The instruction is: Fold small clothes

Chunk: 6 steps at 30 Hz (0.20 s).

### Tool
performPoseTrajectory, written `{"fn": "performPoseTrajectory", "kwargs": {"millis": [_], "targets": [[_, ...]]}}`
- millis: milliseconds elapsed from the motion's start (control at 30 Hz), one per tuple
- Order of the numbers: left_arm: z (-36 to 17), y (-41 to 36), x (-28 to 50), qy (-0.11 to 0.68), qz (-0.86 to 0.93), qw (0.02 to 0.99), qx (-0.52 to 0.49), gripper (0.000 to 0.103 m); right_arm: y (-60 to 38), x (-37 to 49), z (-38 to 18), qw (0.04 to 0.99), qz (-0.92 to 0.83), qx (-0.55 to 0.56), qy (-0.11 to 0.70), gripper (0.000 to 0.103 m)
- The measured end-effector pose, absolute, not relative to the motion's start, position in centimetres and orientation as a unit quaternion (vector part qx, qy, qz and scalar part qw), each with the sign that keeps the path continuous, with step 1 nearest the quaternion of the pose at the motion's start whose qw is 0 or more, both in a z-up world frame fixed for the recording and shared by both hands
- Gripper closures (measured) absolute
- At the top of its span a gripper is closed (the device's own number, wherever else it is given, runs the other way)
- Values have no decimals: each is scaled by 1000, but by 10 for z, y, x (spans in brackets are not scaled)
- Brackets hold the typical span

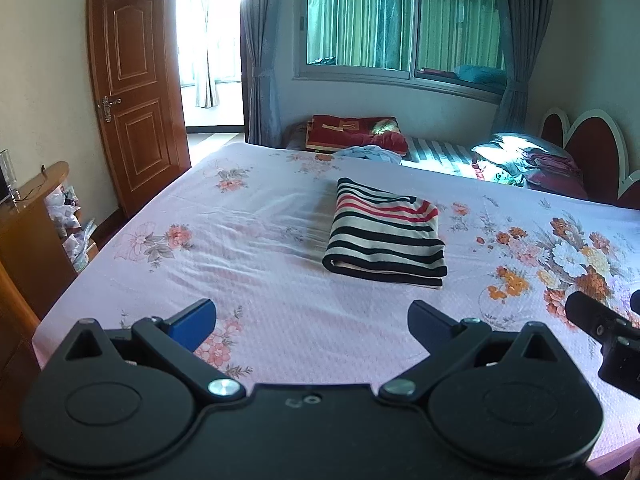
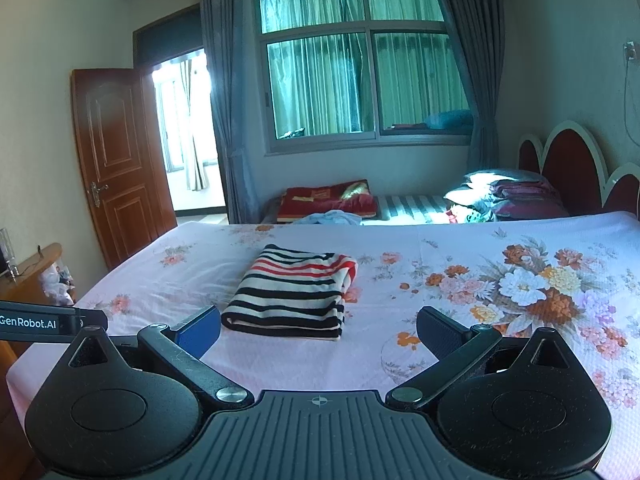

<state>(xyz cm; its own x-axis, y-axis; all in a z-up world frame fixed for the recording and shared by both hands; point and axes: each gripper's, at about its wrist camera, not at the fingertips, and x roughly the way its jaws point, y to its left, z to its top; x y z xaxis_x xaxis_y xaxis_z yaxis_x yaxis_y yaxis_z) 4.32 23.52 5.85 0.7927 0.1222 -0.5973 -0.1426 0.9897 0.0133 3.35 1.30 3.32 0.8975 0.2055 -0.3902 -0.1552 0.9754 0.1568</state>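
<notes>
A striped garment, banded in black, cream and red, lies folded into a thick rectangle on the bed, resting flat on the pink floral sheet toward the middle of the mattress. In the right wrist view the same fold sits left of centre, with the large printed flower bouquet on the sheet to its right.

The left gripper hovers over the near part of the bed, its jaws spread wide with nothing between them; the garment lies farther off, apart from both fingertips. The right gripper is likewise spread and empty, and the near edge of the fold appears just beyond its left finger; whether they touch cannot be told. Part of the right gripper shows at the right edge of the left wrist view.

At the far side of the bed lie a red blanket, a crumpled light blue cloth and pillows by the red-and-white headboard. A wooden door stands open at far left, a curtained window fills the far wall, and a wooden cabinet stands left of the bed
</notes>
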Motion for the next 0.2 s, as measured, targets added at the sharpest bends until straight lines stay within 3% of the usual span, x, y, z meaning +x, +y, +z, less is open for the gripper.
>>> {"fn": "performPoseTrajectory", "kwargs": {"millis": [200], "targets": [[50,235,61,305,72,950,-1,1,8,48,24,970,82,64,221,0]]}}
